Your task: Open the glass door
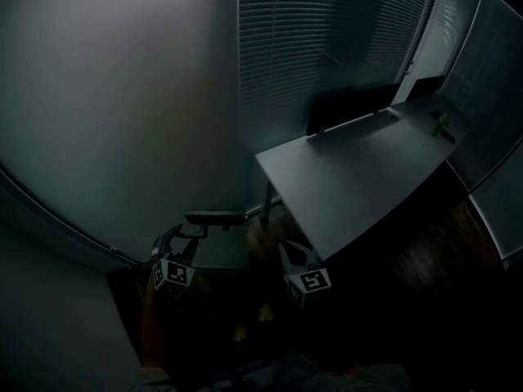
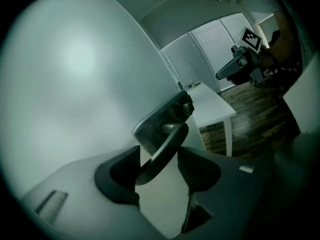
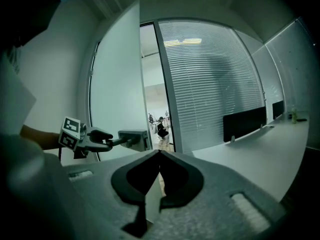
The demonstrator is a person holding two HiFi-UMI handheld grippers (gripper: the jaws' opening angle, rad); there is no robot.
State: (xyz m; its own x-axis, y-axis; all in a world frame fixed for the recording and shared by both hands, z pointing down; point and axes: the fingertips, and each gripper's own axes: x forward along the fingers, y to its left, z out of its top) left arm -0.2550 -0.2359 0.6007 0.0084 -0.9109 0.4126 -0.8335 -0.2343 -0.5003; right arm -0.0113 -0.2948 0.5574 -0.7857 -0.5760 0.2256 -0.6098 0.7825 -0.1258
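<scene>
Head view showed the left hand-held gripper (image 1: 181, 239) at the glass door (image 1: 106, 121), left gripper view showed it grasping the handle (image 2: 165, 151), right gripper view showed the right hand-held gripper (image 3: 159, 153) clenched empty and the door ajar, so likely mid-pull, next swinging it wider.

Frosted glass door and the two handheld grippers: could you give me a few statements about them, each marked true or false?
1. The frosted glass door stands fully closed. False: it is ajar, and a bright corridor shows past its edge.
2. The left gripper clasps the dark lever handle. True.
3. The right gripper holds a cup. False: its jaws are together with nothing between them.
4. The white desk carries a dark divider panel. True.
</scene>
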